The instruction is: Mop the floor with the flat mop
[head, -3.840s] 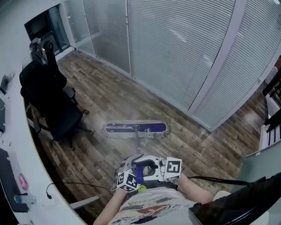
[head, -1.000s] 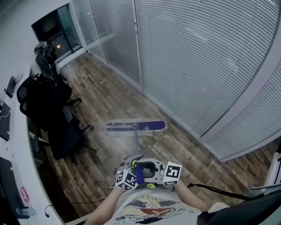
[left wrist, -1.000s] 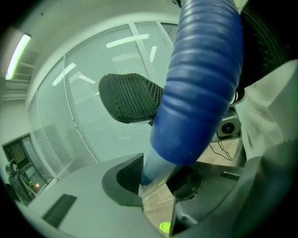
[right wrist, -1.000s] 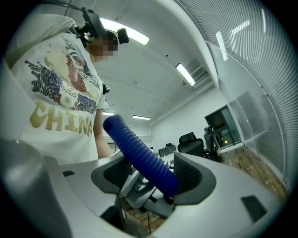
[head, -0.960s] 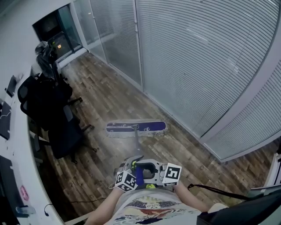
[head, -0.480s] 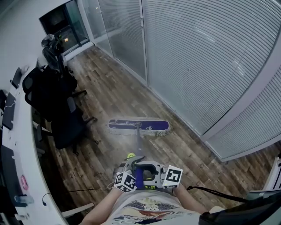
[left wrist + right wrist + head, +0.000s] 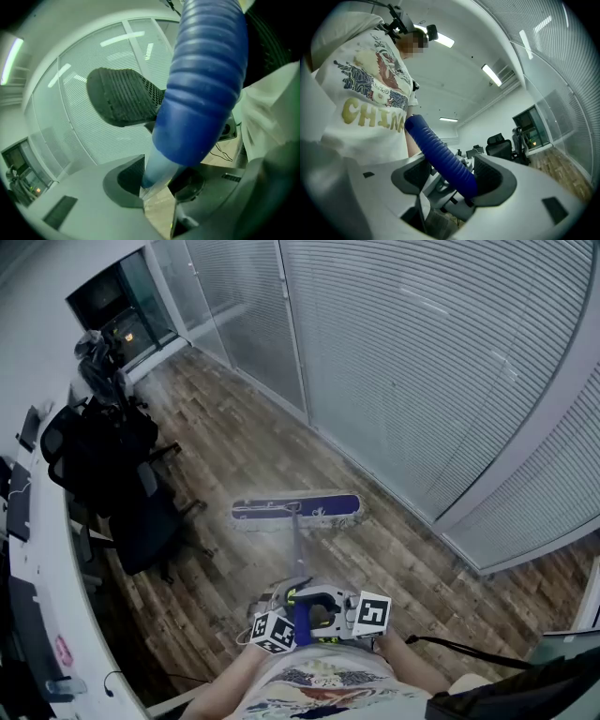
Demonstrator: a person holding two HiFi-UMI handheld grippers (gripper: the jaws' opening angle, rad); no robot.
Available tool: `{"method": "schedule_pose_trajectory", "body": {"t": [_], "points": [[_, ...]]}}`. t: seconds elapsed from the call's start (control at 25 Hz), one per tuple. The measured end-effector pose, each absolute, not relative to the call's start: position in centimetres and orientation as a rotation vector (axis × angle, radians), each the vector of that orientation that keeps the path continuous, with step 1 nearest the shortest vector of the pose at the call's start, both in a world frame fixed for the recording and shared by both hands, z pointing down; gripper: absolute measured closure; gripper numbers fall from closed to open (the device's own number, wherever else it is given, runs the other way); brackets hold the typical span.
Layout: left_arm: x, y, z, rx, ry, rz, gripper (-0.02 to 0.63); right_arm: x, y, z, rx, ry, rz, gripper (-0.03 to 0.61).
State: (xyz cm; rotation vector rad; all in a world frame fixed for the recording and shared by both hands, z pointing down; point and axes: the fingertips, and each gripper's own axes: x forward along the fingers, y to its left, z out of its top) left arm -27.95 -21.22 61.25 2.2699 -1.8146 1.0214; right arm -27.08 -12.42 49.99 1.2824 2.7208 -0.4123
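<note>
The flat mop (image 7: 309, 507) lies with its long purple head flat on the wood-plank floor (image 7: 234, 442), in the middle of the room and a little way in front of the person, its length running left to right. Its pale handle (image 7: 297, 554) rises from the middle of the head back toward the person and ends in a ribbed blue grip (image 7: 302, 622) close to the body. The left gripper (image 7: 289, 598) is closed on the handle just below that grip; its own view shows the shaft wedged between the two dark pads (image 7: 126, 180). The right gripper (image 7: 317, 613) comes in from the right and is clamped on the blue grip itself, which crosses between its jaws at a slant, with the person's printed white shirt (image 7: 370, 93) behind. To the right and far side of the mop stands a glass wall with closed blinds (image 7: 422, 362). To the left are black office chairs (image 7: 141, 521) pushed up to a curved white desk (image 7: 47, 559). A black cable (image 7: 459, 645) trails across the floor at the near right.
</note>
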Motion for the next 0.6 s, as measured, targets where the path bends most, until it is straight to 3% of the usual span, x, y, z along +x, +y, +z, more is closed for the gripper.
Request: {"method": "schedule_pose_trajectory", "body": {"t": [0.24, 0.6], "points": [[-32.7, -24.0, 61.0, 2.264, -1.864, 0.967, 0.528, -31.5, -15.0, 51.4, 1.336, 2.802, -0.332, 0.308], [-44.9, -30.4, 61.7, 2.273, -1.854, 0.852, 0.508, -44.0, -21.2, 51.0, 1.317, 2.775, -0.380, 0.306]]}}
